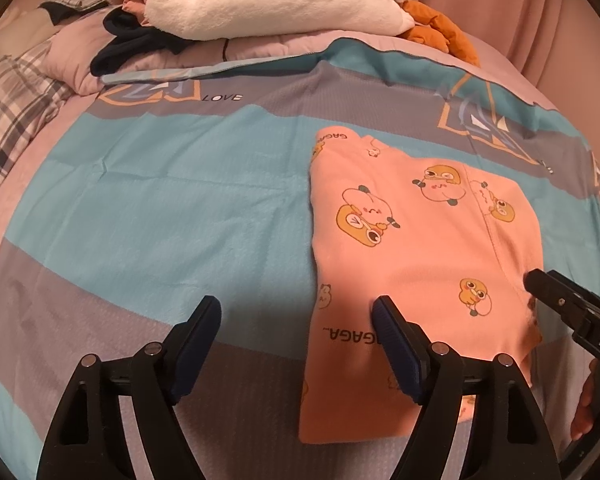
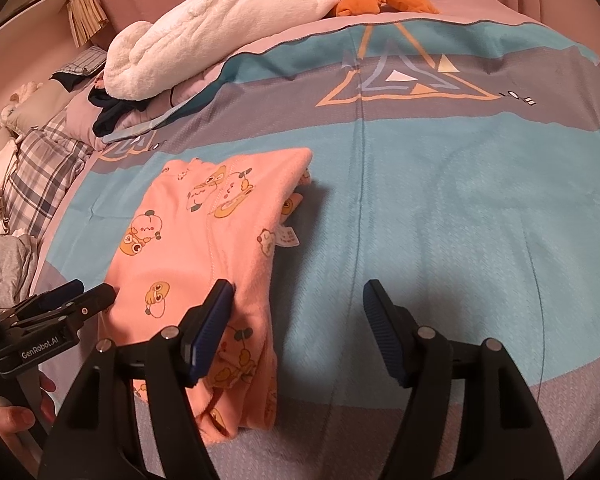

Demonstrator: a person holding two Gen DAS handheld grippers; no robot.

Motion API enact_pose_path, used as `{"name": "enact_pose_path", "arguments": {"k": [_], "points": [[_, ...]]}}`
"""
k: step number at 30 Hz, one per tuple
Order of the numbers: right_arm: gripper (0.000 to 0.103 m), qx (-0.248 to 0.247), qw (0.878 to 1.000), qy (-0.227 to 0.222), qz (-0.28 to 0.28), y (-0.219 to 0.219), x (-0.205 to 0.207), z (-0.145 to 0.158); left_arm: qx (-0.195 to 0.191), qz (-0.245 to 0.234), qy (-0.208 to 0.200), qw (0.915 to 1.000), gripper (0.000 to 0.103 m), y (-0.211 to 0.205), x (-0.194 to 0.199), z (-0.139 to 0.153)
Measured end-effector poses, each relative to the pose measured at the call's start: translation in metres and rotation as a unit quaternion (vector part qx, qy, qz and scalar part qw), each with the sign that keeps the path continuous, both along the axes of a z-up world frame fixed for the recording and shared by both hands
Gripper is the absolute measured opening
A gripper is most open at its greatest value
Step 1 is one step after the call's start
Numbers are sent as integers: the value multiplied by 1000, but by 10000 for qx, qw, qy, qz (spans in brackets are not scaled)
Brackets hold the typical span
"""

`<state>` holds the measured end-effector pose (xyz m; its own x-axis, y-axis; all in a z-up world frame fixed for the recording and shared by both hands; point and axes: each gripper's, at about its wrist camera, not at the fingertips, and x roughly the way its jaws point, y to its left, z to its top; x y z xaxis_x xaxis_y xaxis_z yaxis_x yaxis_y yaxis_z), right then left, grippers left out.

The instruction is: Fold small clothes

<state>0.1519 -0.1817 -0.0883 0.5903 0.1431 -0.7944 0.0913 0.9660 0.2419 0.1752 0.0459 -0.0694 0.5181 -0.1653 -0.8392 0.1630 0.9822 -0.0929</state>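
Observation:
A small pink garment with cartoon prints [image 1: 416,248] lies folded lengthwise on the bed; it also shows in the right wrist view [image 2: 196,256], with a white label sticking out at its right edge. My left gripper [image 1: 296,316] is open and empty, its right finger over the garment's near left part. My right gripper [image 2: 298,300] is open and empty, its left finger over the garment's right edge. The right gripper's tip shows in the left wrist view [image 1: 540,284] by the garment's right edge.
The blue, grey and pink bedspread [image 1: 160,200] covers the bed. A white fluffy blanket [image 1: 276,0], an orange plush [image 1: 440,28] and dark clothes [image 1: 128,40] lie at the far end. Plaid fabric [image 2: 36,168] and other clothes sit at the left.

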Motion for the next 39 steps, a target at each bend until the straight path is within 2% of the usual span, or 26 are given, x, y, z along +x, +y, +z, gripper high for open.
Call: {"name": "enact_pose_path", "arguments": {"k": [18,35,39], "points": [[69,-107,9999,15,9,4,-10,6,32,49,65,10000,85,0,-2,1],[69,-99,9999,-18,20,11,-15,11,-40,59,75,9999,86,-2,-3,5],[69,-106,9999,-29,20,13,-16,13,-33,64,68,10000,97,-3,-4,6]]}}
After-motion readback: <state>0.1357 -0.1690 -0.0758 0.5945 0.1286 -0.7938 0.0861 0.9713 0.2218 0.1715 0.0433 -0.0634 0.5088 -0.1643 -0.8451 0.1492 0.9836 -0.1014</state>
